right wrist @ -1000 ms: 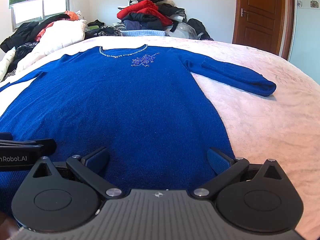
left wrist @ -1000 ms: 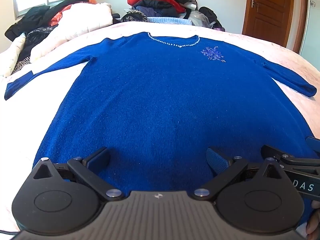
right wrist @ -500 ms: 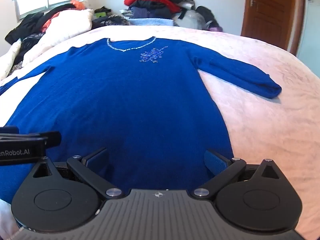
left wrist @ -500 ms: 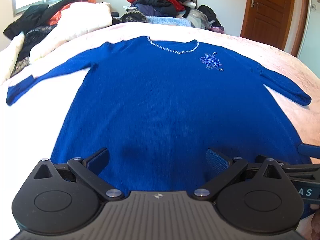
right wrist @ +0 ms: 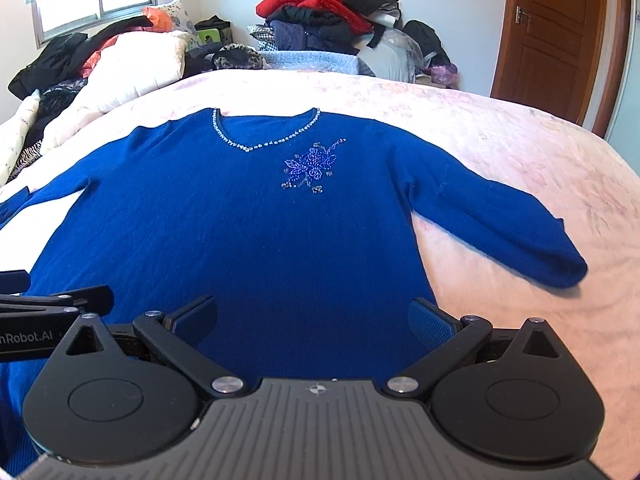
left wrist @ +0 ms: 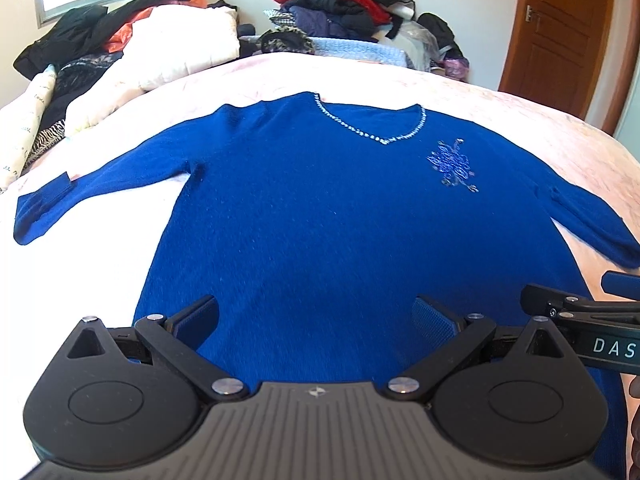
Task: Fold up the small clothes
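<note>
A royal-blue sweater [left wrist: 320, 216] [right wrist: 248, 232] with a beaded V-neck and a beaded flower on the chest lies flat, face up, on a pale pink bed, sleeves spread out to both sides. My left gripper [left wrist: 316, 316] hovers open above the sweater's lower left part, nothing between its fingers. My right gripper [right wrist: 314, 316] hovers open above the lower right part, near the side edge. Each gripper shows at the edge of the other's view. The hem is hidden under the gripper bodies.
The bed cover [right wrist: 500, 148] stretches bare to the right of the sweater. Cream quilts and dark clothes [left wrist: 132, 48] are piled at the back left; a heap of red and black clothes [right wrist: 320, 12] sits at the far end. A wooden door [right wrist: 556, 32] stands back right.
Both grippers have lifted and tipped to look down on the sweater, so it sits lower and smaller in both views. The jaws stayed open; the sweater has not moved.
</note>
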{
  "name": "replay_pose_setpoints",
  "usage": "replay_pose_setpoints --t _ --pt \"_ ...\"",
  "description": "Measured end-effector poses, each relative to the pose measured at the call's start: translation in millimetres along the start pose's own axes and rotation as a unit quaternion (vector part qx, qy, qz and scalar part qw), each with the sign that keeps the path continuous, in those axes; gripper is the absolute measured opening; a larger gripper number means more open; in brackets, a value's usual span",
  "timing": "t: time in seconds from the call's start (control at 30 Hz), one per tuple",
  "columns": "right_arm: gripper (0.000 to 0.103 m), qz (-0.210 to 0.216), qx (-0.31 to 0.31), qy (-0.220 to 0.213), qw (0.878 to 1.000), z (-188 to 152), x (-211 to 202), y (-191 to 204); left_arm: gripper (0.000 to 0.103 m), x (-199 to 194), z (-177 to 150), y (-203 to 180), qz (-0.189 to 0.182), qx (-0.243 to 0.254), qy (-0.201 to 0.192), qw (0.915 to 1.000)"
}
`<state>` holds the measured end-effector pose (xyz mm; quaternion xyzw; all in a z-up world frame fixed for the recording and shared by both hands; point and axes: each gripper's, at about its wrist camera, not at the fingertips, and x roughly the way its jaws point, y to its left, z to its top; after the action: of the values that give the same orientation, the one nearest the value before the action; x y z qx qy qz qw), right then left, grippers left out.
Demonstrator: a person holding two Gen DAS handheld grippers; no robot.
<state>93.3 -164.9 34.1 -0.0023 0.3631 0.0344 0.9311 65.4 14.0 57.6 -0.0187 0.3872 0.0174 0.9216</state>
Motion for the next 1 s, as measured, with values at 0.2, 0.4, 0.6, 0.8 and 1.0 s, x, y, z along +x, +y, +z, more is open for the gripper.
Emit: replay_pose_setpoints --t 0.2,0.4,0.6,0.8,1.0 --pt "0.103 0.002 0.002 0.006 1.000 6.9 12.8 -3.4 0.103 8.6 7.1 2.6 0.005 -0.002 0.009 0.9999" --pt "0.103 0.004 0.002 0.011 1.000 11.2 19.3 -2.4 0.103 9.7 17.3 -0.8 0.005 -0.001 0.007 1.0000" --pt "0.103 0.007 -0.008 -0.016 1.000 26.1 10.9 -0.1 0.103 -5.1 37.7 -1.1 0.000 0.006 -0.027 0.9996" --pt "0.103 0.022 -0.049 -0.060 0.997 63.2 -8.4 -1.5 0.103 -35.3 86.8 -3.2 -0.001 0.039 -0.103 0.9939" --pt "0.103 0.033 -0.103 -0.115 0.987 156.5 -48.2 -11.1 0.103 -79.8 168.2 2.1 -0.018 0.036 -0.185 0.9818"
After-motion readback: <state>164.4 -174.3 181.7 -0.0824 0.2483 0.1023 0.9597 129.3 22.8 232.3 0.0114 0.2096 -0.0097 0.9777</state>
